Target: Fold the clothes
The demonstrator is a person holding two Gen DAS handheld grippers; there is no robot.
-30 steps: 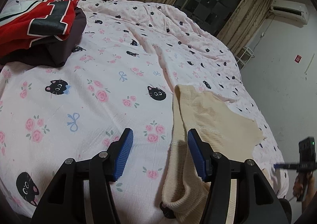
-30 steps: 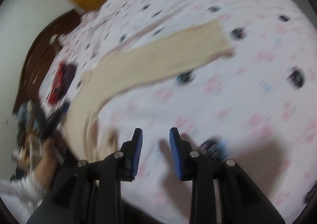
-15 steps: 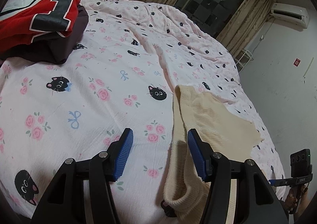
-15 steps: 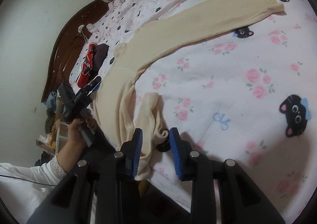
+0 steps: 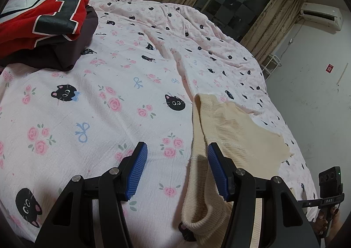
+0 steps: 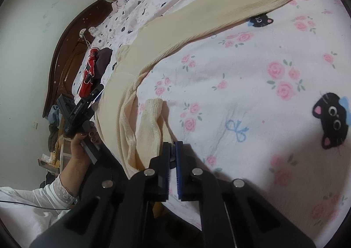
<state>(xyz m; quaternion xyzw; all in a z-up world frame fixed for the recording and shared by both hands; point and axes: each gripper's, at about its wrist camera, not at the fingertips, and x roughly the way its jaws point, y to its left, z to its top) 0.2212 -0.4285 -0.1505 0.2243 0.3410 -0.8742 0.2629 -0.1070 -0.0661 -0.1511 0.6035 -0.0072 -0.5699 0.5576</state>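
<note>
Bed [image 5: 92, 103] w/ cat-print sheet filled the rm; red jersey [image 5: 43, 22] piled at 10 o'clock. Cream sweater [image 6: 197, 22] lay limp across it, soft, light knit, prob. best taken by hem/cuff. Right gripper [image 6: 173, 156] was clenched on its edge at 6 o'clock; left gripper [image 5: 175, 171] released, empty.

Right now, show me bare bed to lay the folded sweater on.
Free: the sheet between the red jersey pile and the cream sweater, ahead of the left tongs. Crowded: the near edge, where the right tongs meet the sweater.
</note>
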